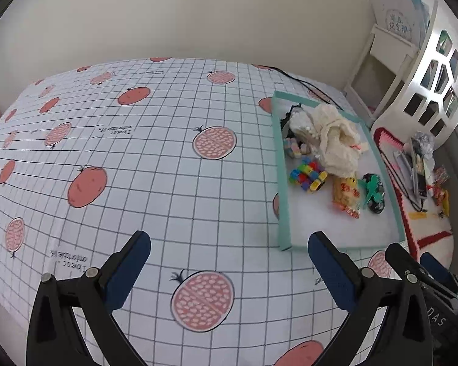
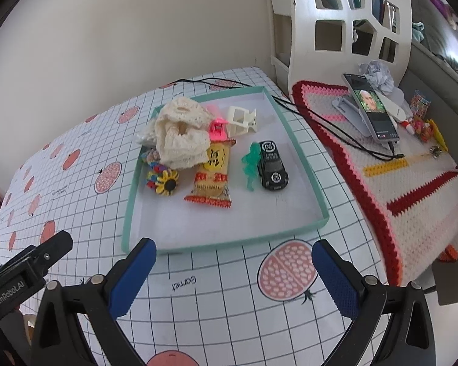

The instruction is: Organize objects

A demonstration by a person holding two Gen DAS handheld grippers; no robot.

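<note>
A shallow teal-rimmed tray (image 2: pixel 317 201) (image 1: pixel 282 183) on the checked tablecloth holds a cream knitted cloth (image 2: pixel 180 131) (image 1: pixel 336 140), a snack packet (image 2: pixel 212 174) (image 1: pixel 346 195), a black toy car (image 2: pixel 271 164), a green figure (image 2: pixel 250 164) (image 1: pixel 371 187), a multicoloured cube toy with a yellow flower (image 2: pixel 163 180) (image 1: pixel 308 175), a pink clip (image 2: pixel 218 128) and a white plastic stand (image 2: pixel 241 120). My right gripper (image 2: pixel 233 270) hovers open just before the tray's near edge. My left gripper (image 1: pixel 229 262) is open over bare cloth, left of the tray.
Right of the tray lies a red-and-white crocheted mat (image 2: pixel 397 164) with a phone on a stand (image 2: pixel 371 106), a black cable (image 2: pixel 336 125) and small trinkets (image 2: pixel 424 122). A white shelf unit (image 2: pixel 345 15) stands behind. The wall bounds the far side.
</note>
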